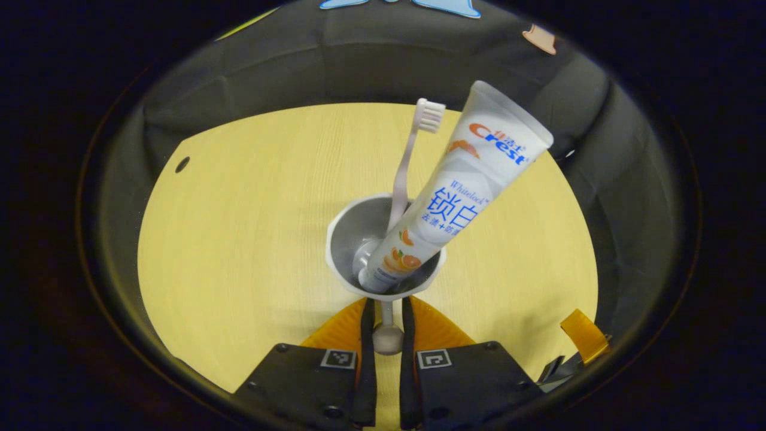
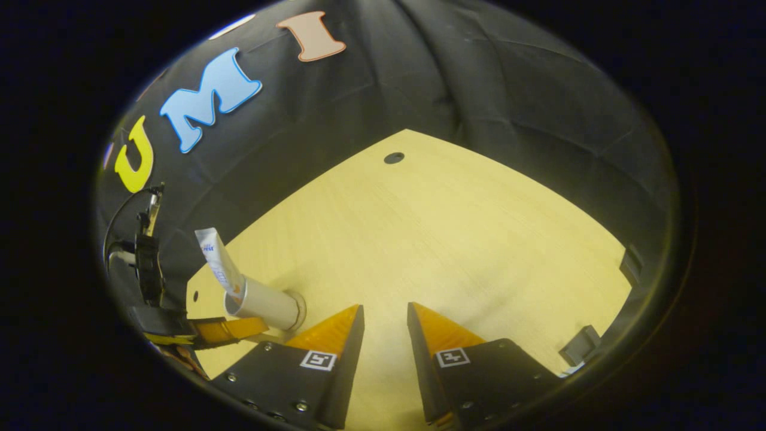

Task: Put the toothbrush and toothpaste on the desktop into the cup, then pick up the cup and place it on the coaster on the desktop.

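Note:
A grey cup [image 1: 353, 236] stands upright on the light wooden table [image 1: 239, 239], with a white toothbrush [image 1: 413, 149] and a white toothpaste tube [image 1: 473, 173] leaning out of it. My left gripper [image 1: 388, 302] is shut on the cup's thin handle [image 1: 388, 335], which sits between its fingers. In the right gripper view the cup [image 2: 266, 305] rests on a round coaster [image 2: 301, 312] at the left, the toothpaste tube [image 2: 218, 263] sticks up from it, and the left gripper [image 2: 230, 328] is at its side. My right gripper [image 2: 385, 306] hovers open over bare table.
The table has a cable hole [image 1: 182, 164] [image 2: 394, 157] near its far edge. Black clips [image 2: 579, 346] sit on the table's right rim. A finger of the right gripper [image 1: 583, 335] shows at the lower right of the left gripper view.

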`<state>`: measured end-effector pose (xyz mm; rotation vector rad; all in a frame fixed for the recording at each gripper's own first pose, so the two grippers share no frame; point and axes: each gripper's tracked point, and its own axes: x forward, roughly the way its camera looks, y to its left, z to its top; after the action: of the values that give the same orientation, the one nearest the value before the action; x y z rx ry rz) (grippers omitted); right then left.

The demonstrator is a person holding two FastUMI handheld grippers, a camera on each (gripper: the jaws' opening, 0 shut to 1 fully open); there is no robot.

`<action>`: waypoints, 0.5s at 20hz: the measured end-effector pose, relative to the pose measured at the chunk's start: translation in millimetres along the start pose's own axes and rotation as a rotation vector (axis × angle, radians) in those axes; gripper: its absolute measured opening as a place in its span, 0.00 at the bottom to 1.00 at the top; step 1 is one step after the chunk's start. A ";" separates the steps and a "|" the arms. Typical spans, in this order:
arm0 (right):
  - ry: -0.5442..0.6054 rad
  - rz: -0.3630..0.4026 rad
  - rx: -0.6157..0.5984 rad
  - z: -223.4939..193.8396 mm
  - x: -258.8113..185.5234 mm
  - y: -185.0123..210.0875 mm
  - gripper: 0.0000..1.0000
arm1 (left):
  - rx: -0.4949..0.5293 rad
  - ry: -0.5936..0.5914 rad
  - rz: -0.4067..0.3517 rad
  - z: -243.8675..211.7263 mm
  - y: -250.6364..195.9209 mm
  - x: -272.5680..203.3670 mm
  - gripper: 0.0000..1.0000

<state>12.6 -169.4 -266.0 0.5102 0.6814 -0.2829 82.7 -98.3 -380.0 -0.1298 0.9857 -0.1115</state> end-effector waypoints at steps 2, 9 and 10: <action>0.005 0.004 -0.002 -1.3 -0.9 0.1 0.43 | 0.016 -0.014 0.010 -1.5 0.2 -0.6 0.24; 0.010 0.026 -0.021 -3.7 -6.4 7.6 0.43 | 0.003 -0.036 -0.013 -1.4 -5.4 -5.7 0.37; 0.009 0.030 -0.025 -3.5 -7.5 9.3 0.43 | 0.008 -0.045 -0.022 -1.2 -5.8 -9.8 0.41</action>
<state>8.9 -159.1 -260.0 0.4974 0.6848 -0.2437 76.1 -102.7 -371.7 -0.1357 0.9387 -0.1319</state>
